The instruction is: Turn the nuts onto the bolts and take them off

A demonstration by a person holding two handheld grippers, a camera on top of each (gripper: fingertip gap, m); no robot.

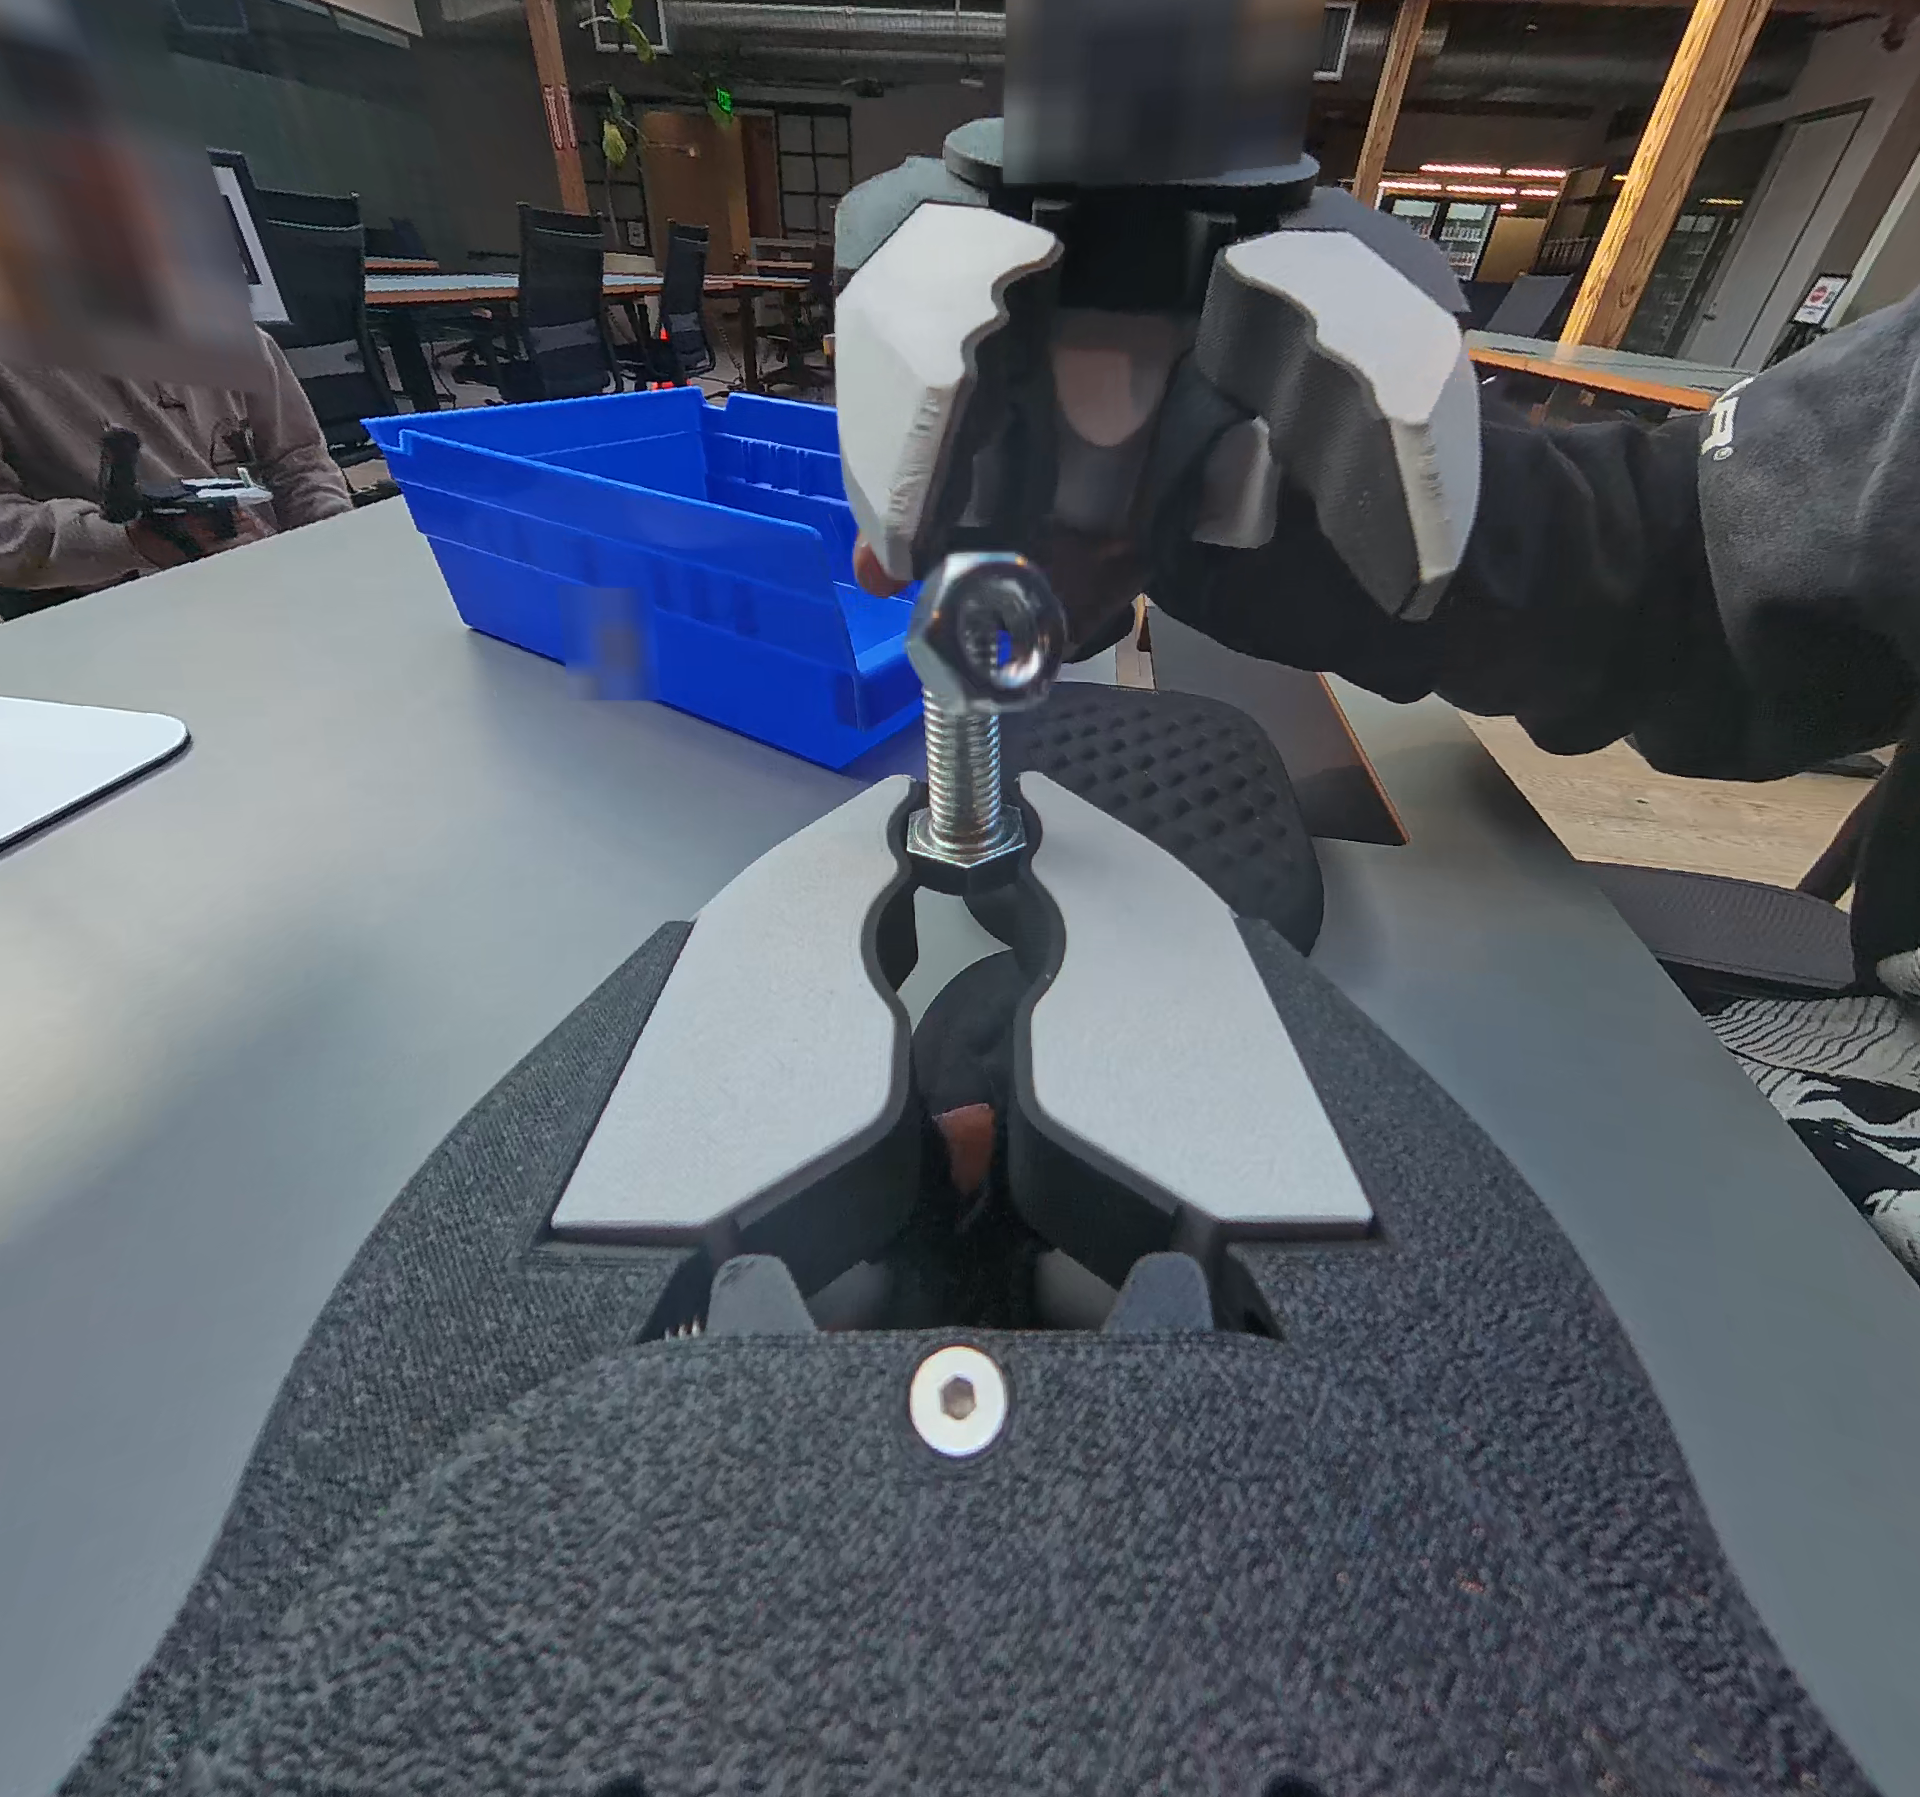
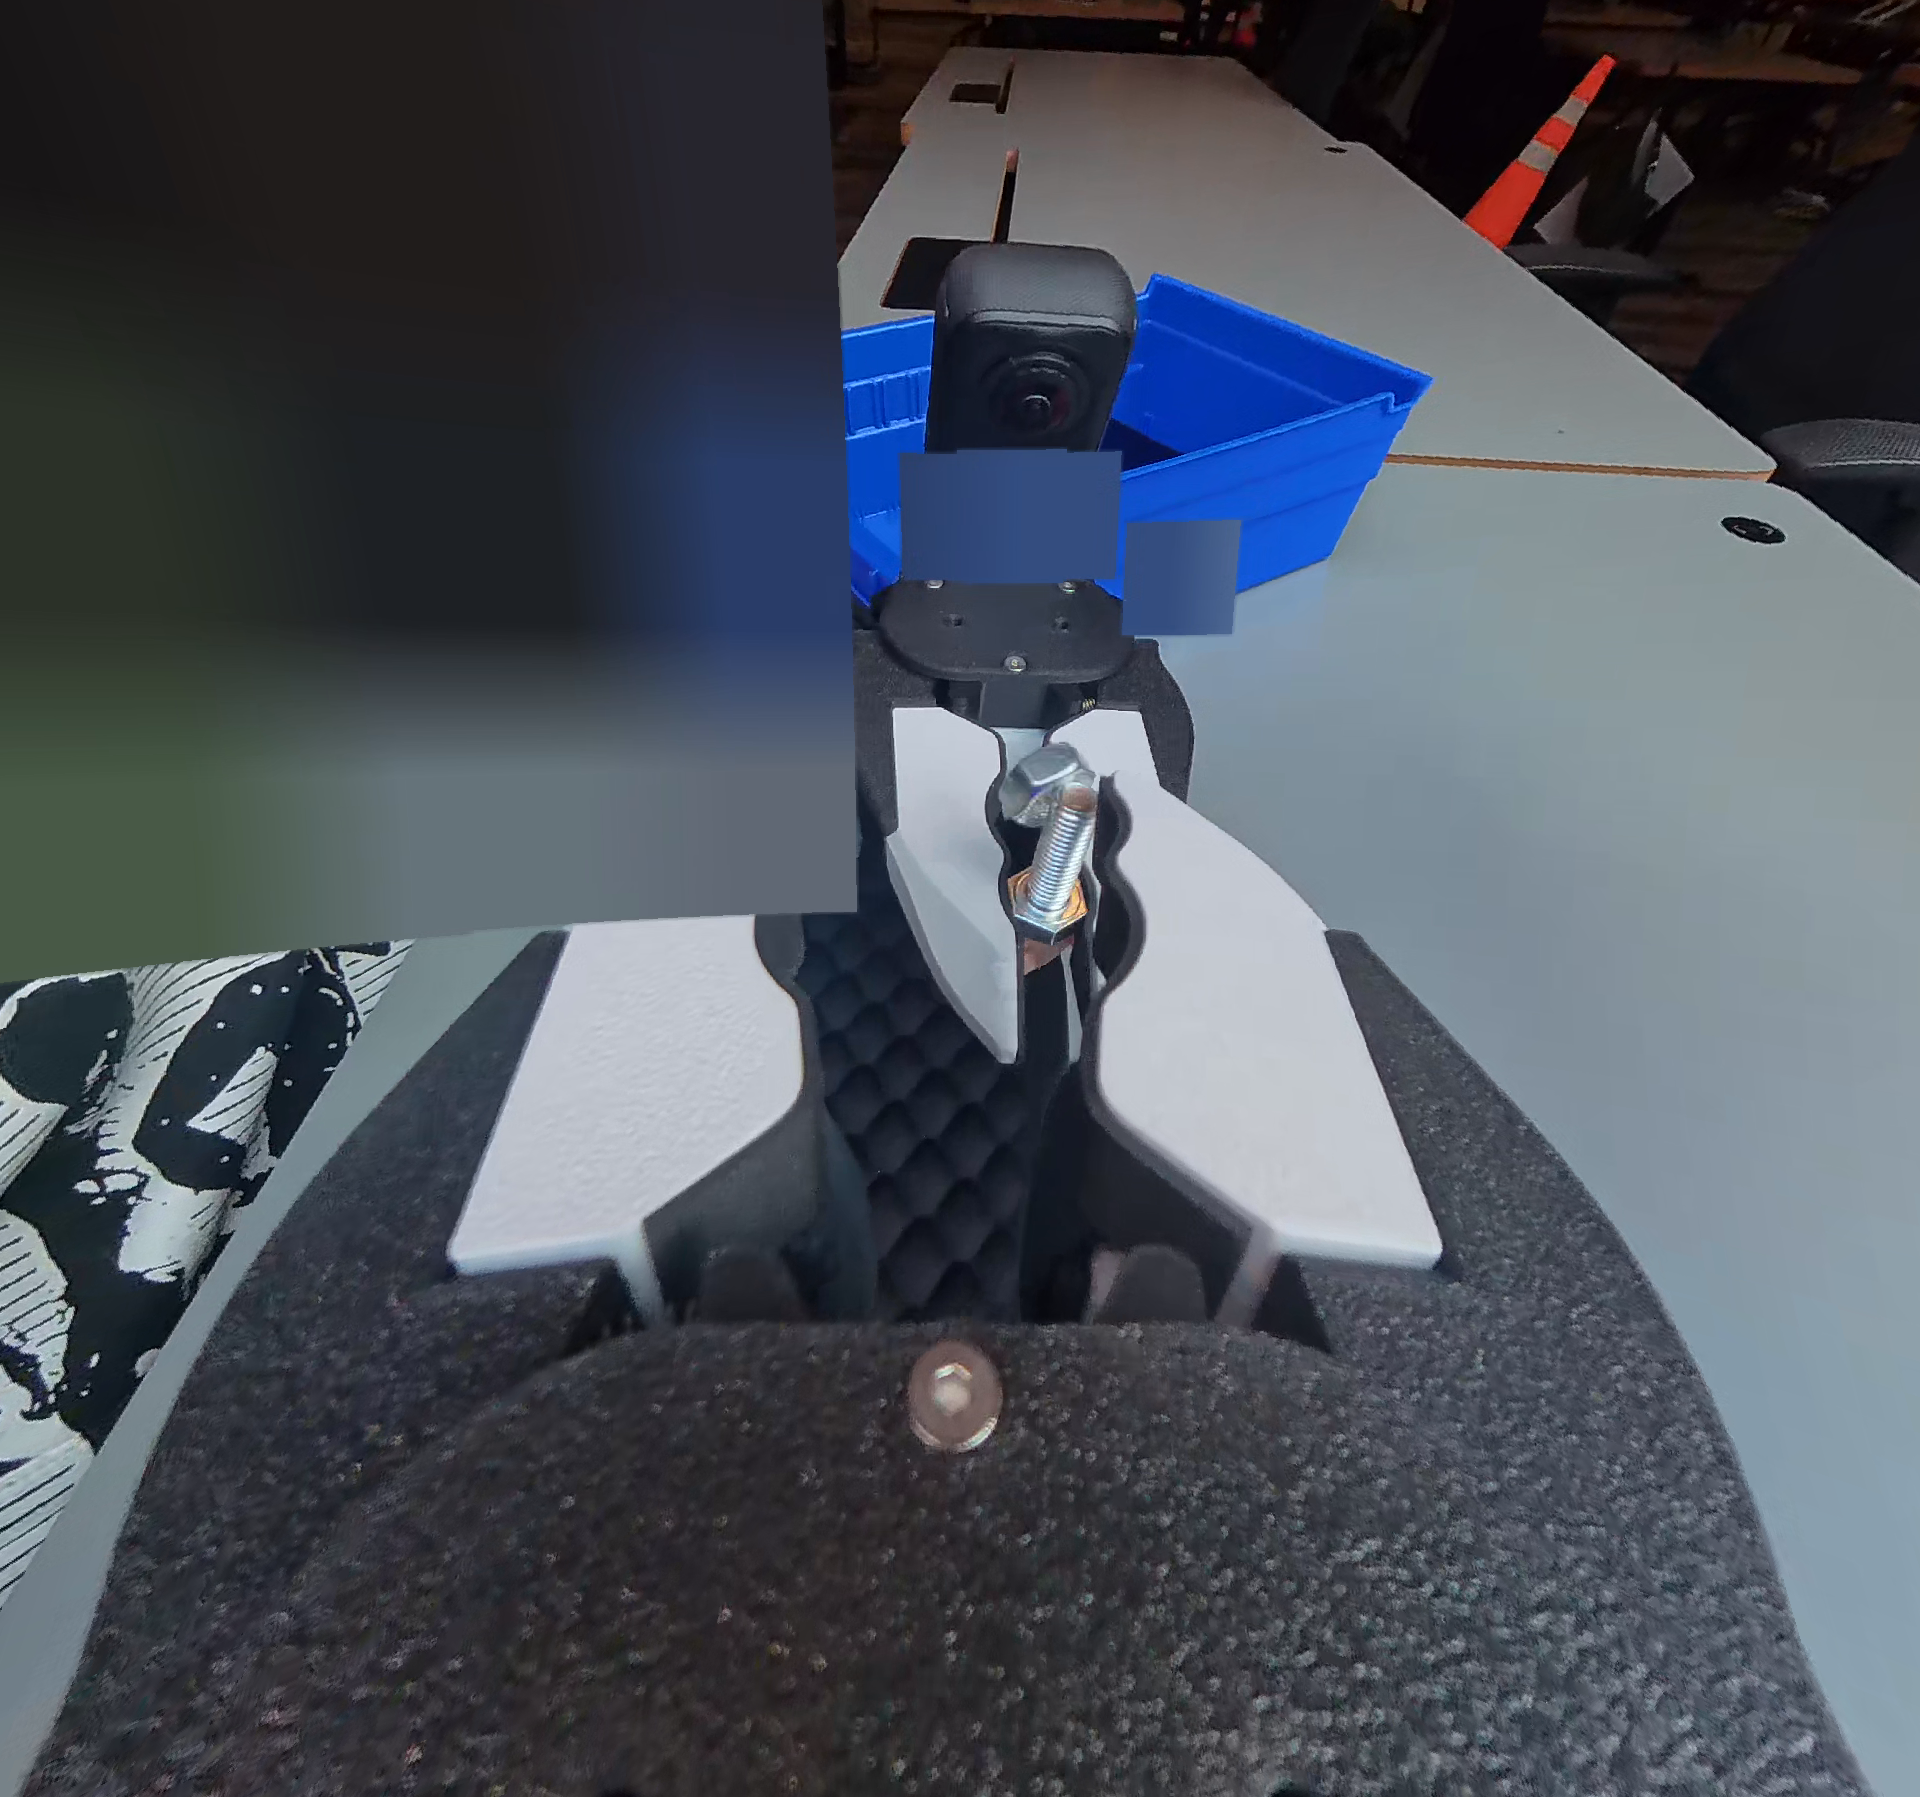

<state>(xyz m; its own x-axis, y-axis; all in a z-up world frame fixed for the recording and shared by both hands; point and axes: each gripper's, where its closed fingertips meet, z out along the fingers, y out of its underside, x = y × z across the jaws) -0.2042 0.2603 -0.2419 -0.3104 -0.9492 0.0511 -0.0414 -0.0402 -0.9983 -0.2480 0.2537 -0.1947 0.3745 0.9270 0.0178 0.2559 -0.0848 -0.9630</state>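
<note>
- The desk point(image 1: 312, 916) is smooth, matte grey. Nothing lies on the part around the grippers, and both work above it.
- A bin point(image 1: 623, 542) of glossy blue plastic with ribbed walls sits behind them. Its contents cannot be seen.
- The right gripper point(image 1: 1153, 563) hangs over the bolt tip. Its notched grey-faced fingers are spread wide and hold nothing.
- The left gripper point(image 1: 971, 812) has the same grey faces on a black, grainy body. It is clamped on the bolt's hex head at its fingertips.
- The bolt point(image 1: 961, 771) is bright steel and stands up and away from the left gripper. Its thread is bare along the whole length.
- The nut point(image 1: 987, 630) is a shiny hexagon perched crooked at the very tip and looks barely caught.
- Progress, as I judge it: the nut is either just started or almost off, and I cannot tell which. Only this one pair shows.
</note>
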